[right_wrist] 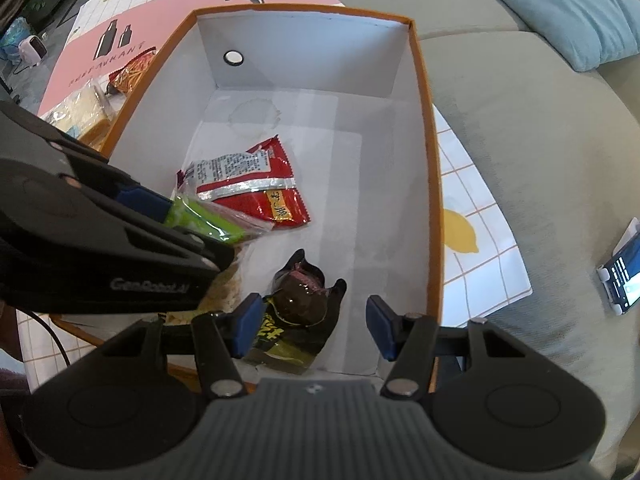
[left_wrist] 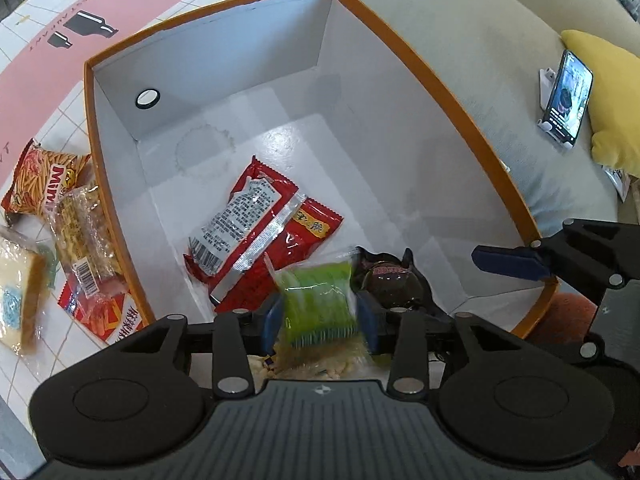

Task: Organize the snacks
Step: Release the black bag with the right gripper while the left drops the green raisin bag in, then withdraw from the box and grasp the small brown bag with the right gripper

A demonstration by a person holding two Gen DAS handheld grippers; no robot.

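Observation:
An orange-rimmed white box (left_wrist: pixel 440 80) (right_wrist: pixel 432 160) stands open on the table. A red snack packet (left_wrist: pixel 260 236) (right_wrist: pixel 260 184) and a dark glossy packet (left_wrist: pixel 390 280) (right_wrist: pixel 298 304) lie on its floor. My left gripper (left_wrist: pixel 320 320) (right_wrist: pixel 184 228) points down into the near left part of the box. A green packet (left_wrist: pixel 320 296) (right_wrist: pixel 200 220) sits between its blue pads, blurred, and the pads do not seem to press on it. My right gripper (right_wrist: pixel 314 326) stands open above the dark packet, which lies by its left pad. One of its fingers (left_wrist: pixel 508 264) shows at the box's near right rim.
Left of the box lie an orange stick-snack bag (left_wrist: pixel 44 184), a clear packet (left_wrist: pixel 84 240), wrapped bread (left_wrist: pixel 20 304) and a red packet (left_wrist: pixel 112 316) on the pink and white tablecloth (left_wrist: pixel 48 60). On the sofa behind are a phone on a stand (left_wrist: pixel 568 100) (right_wrist: pixel 624 276) and a yellow cushion (left_wrist: pixel 616 96).

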